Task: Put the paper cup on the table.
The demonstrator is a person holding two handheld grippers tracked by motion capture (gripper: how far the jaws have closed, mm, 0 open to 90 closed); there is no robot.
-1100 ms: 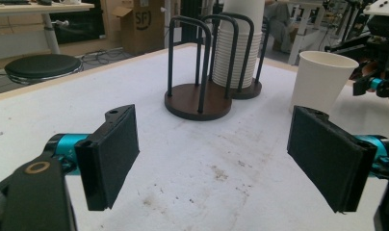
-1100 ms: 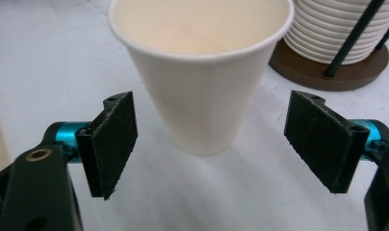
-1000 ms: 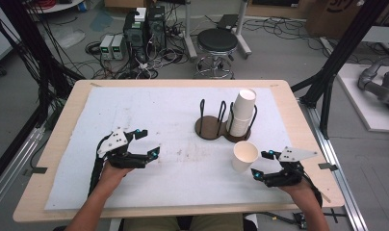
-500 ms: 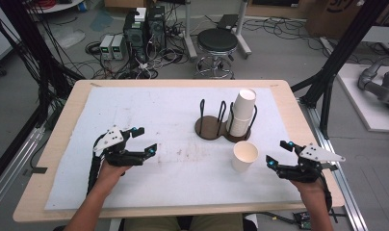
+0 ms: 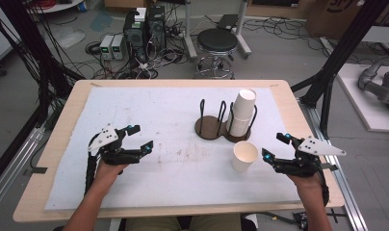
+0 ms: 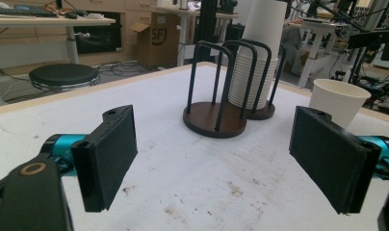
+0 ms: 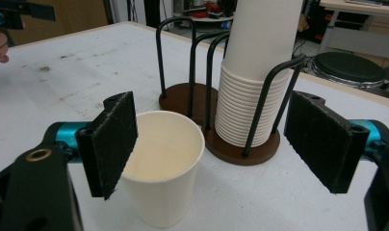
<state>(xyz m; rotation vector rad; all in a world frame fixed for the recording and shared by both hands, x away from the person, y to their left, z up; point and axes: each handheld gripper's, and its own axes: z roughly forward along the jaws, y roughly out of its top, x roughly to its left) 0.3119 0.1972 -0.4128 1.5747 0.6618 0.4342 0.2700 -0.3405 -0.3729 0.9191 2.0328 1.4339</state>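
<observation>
Clearly the right gripper (image 5: 275, 148) is nearer: jaws spread wide, empty, with the upright loose cup (image 5: 244, 156) just beside it, left of its opening, before the cup holder (image 5: 216, 129).

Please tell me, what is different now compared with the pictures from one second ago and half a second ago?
The right gripper drew back from the single paper cup toward the table's right edge; it stands open, apart from the cup. The left gripper shifted only slightly and is open, holding nothing. The cup, the stack of cups and the black wire holder stayed in place.
</observation>
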